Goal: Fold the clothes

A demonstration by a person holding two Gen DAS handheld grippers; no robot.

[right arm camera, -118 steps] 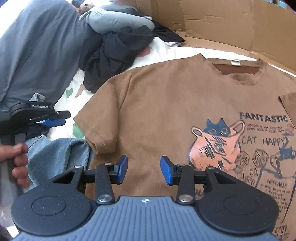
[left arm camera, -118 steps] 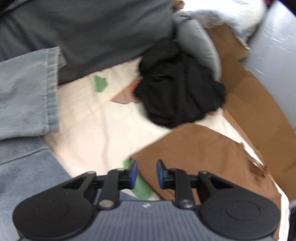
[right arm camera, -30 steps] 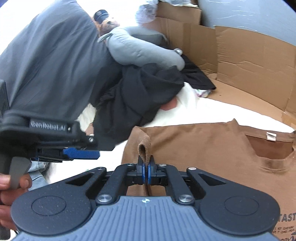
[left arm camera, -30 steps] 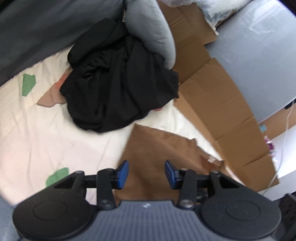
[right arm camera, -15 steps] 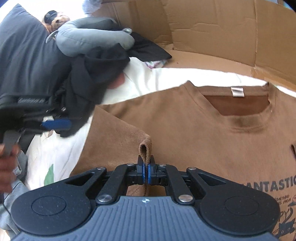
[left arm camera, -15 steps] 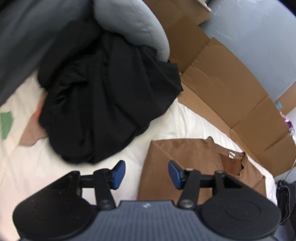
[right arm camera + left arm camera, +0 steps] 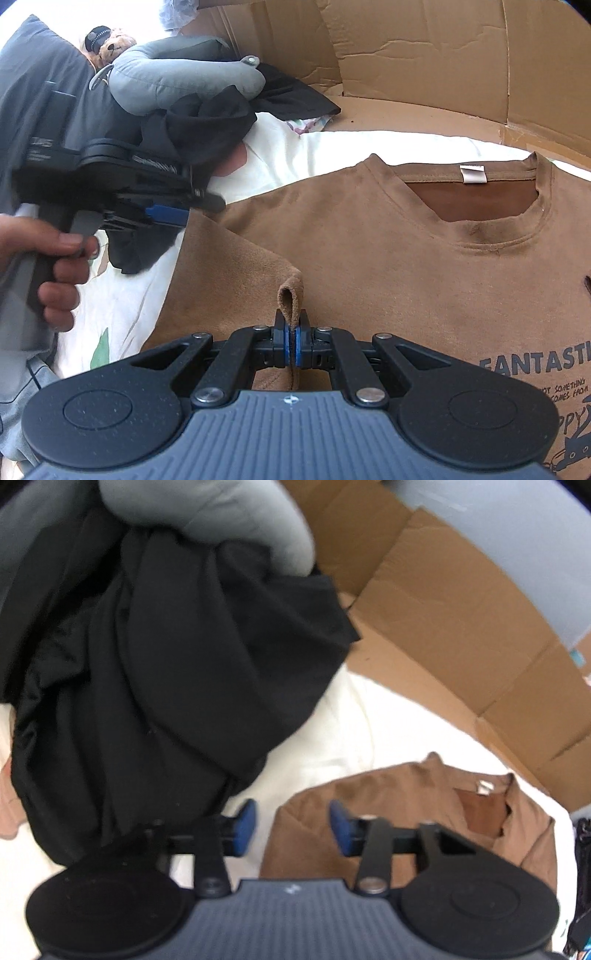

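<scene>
A brown T-shirt (image 7: 424,258) with a printed front lies flat on a white sheet, collar toward the cardboard wall. Its left sleeve is folded inward over the chest. My right gripper (image 7: 291,349) is shut on the sleeve's edge, a small loop of brown fabric sticking up between the blue pads. My left gripper (image 7: 291,827) is open, hovering above the shirt's (image 7: 424,812) folded shoulder corner with nothing between its fingers. In the right wrist view the left gripper (image 7: 173,214) appears at the left, held by a hand (image 7: 55,273).
A crumpled black garment (image 7: 155,672) lies left of the shirt, under a grey neck pillow (image 7: 177,79). Cardboard walls (image 7: 443,55) ring the far side of the white sheet (image 7: 122,306). A grey bedcover (image 7: 33,85) and a teddy bear (image 7: 110,42) sit far left.
My right gripper, shut on the sleeve, carried it inward over the shirt's chest. My left gripper moved right toward the folded shoulder, staying open.
</scene>
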